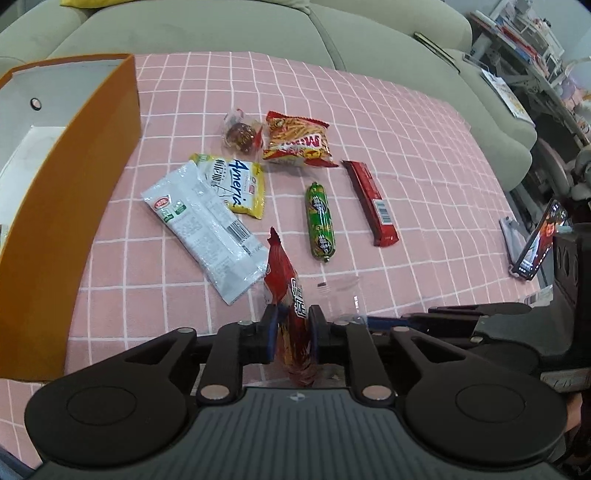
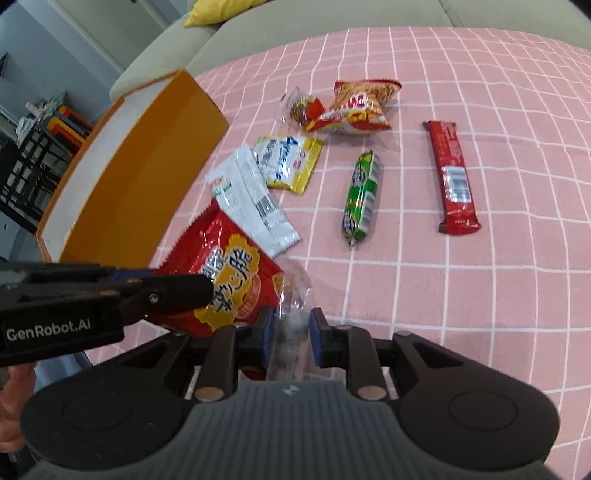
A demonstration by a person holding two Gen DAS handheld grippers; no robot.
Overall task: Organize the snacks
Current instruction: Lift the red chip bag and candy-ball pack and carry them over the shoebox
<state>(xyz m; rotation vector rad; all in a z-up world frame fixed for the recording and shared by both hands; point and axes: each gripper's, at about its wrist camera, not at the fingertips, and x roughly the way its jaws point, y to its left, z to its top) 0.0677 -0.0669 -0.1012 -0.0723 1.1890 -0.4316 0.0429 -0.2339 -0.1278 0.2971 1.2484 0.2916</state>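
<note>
A red snack bag (image 1: 282,273) with yellow print (image 2: 229,273) hangs on edge low over the pink checked cloth (image 1: 424,177). My left gripper (image 1: 292,314) is shut on its red edge, and its fingers (image 2: 184,290) cross in front of the bag in the right wrist view. My right gripper (image 2: 291,317) is shut on the bag's clear plastic end (image 2: 293,291), and reaches in from the right (image 1: 373,319) in the left wrist view. The orange box (image 1: 74,192) with a white inside stands open at the left (image 2: 147,177).
On the cloth lie a white packet (image 1: 207,225), a yellow packet (image 1: 240,184), a green sausage (image 1: 320,221), a red bar (image 1: 371,201), a chips bag (image 1: 299,142) and a wrapped pastry (image 1: 240,134). A phone on a stand (image 1: 539,240) stands at the right edge, with a sofa (image 1: 221,29) behind.
</note>
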